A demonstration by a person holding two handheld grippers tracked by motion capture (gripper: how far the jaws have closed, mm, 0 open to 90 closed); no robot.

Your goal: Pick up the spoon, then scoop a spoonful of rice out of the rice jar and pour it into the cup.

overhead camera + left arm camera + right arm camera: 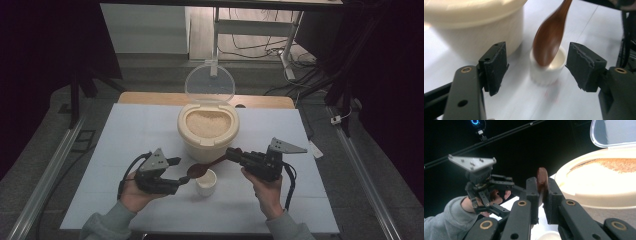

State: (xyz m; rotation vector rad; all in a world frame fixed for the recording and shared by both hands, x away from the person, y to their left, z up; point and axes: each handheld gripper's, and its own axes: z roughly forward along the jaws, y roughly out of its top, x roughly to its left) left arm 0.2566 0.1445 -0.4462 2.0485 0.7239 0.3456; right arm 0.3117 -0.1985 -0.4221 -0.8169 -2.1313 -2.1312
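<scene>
A cream rice container [207,131] stands mid-table with its clear lid [209,82] raised and rice [207,122] inside. In front of it sits a small white cup [206,182]. My right gripper [231,154] is shut on the handle of a brown wooden spoon [197,170], whose bowl hangs over the cup's left rim. In the right gripper view the jaws pinch the spoon handle [542,178]. My left gripper [180,171] is open just left of the cup. In its own view the cup [549,71] and spoon bowl [549,42] lie just beyond the open pads [495,66].
A white sheet [130,135] covers the table, with a wooden edge [150,98] behind the container. The container wall [474,37] is close to the left jaw. Metal rails [55,165] run along both sides of the table. The far surroundings are dark.
</scene>
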